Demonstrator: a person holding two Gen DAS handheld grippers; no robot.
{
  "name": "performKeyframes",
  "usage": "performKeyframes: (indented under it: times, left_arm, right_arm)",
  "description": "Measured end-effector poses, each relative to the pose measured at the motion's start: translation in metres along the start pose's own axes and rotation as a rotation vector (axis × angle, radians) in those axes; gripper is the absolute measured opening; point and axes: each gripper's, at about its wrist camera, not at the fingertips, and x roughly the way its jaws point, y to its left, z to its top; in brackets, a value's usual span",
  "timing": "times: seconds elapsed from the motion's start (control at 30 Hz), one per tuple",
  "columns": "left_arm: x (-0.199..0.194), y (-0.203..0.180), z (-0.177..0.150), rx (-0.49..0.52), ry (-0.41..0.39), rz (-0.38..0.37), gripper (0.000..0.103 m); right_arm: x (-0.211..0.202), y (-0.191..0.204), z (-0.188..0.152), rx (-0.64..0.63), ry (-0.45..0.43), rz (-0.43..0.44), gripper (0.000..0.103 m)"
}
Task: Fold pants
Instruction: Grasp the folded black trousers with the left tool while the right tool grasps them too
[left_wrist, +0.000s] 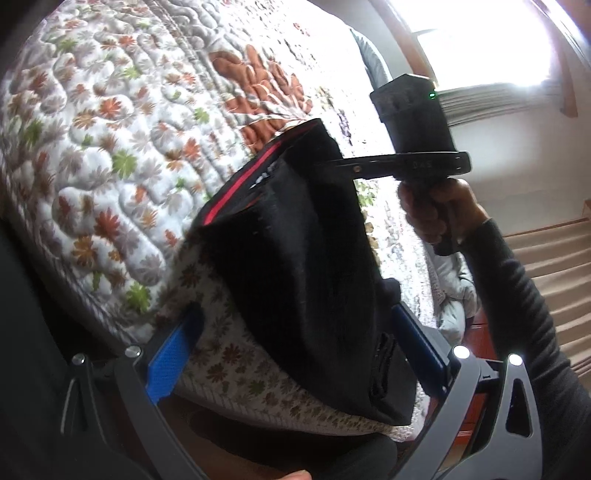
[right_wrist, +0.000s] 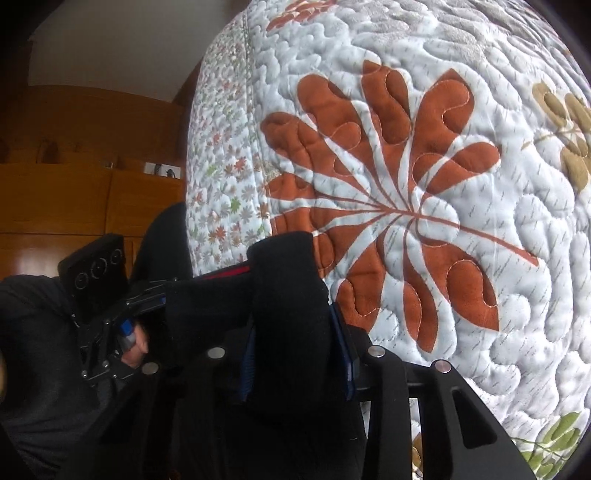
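Observation:
The black pants (left_wrist: 306, 258) with a red stripe (left_wrist: 240, 181) hang folded in the air above the quilted bed. My left gripper (left_wrist: 295, 332) stands wide open, its blue pads (left_wrist: 170, 358) on either side of the hanging cloth. My right gripper (left_wrist: 332, 164) shows in the left wrist view, shut on the upper edge of the pants. In the right wrist view the pants (right_wrist: 288, 306) sit bunched between the right gripper's (right_wrist: 295, 350) blue pads (right_wrist: 343, 354). The left gripper's body (right_wrist: 107, 310) shows at the left there.
A white quilt with leaf patterns (left_wrist: 129, 129) covers the bed (right_wrist: 406, 184). A bright window (left_wrist: 480, 37) is at the back right. Wooden cabinets (right_wrist: 74, 203) stand beside the bed. Pale floor (left_wrist: 554, 266) lies to the right.

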Motion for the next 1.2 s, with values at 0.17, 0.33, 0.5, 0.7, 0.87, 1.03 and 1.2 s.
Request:
performKeyframes:
  times: [0.17, 0.33, 0.5, 0.7, 0.87, 1.03, 1.2]
  left_arm:
    - [-0.008, -0.002, 0.004, -0.015, -0.044, -0.013, 0.099]
    - [-0.003, -0.003, 0.015, -0.044, -0.064, -0.030, 0.098]
    - [0.005, 0.005, 0.018, -0.110, -0.061, 0.000, 0.091]
    - [0.011, -0.002, 0.022, -0.068, -0.043, 0.089, 0.057]
    - [0.012, -0.006, 0.023, -0.045, -0.046, 0.113, 0.048]
    - [0.007, -0.014, 0.023, 0.016, -0.056, 0.148, 0.037]
    - [0.006, -0.024, 0.025, 0.056, -0.066, 0.152, 0.031]
  right_arm:
    - [-0.002, -0.001, -0.002, 0.009, 0.000, -0.002, 0.038]
    - [-0.005, -0.001, -0.004, 0.014, -0.003, -0.006, 0.039]
    - [-0.003, -0.001, -0.004, 0.016, -0.005, -0.009, 0.040]
    - [-0.001, 0.003, -0.002, 0.009, 0.005, -0.035, 0.041]
    - [0.001, 0.013, -0.002, -0.002, 0.000, -0.090, 0.040]
    - [-0.001, 0.030, -0.004, -0.014, -0.010, -0.180, 0.038]
    - [-0.008, 0.049, -0.009, -0.023, -0.020, -0.257, 0.036]
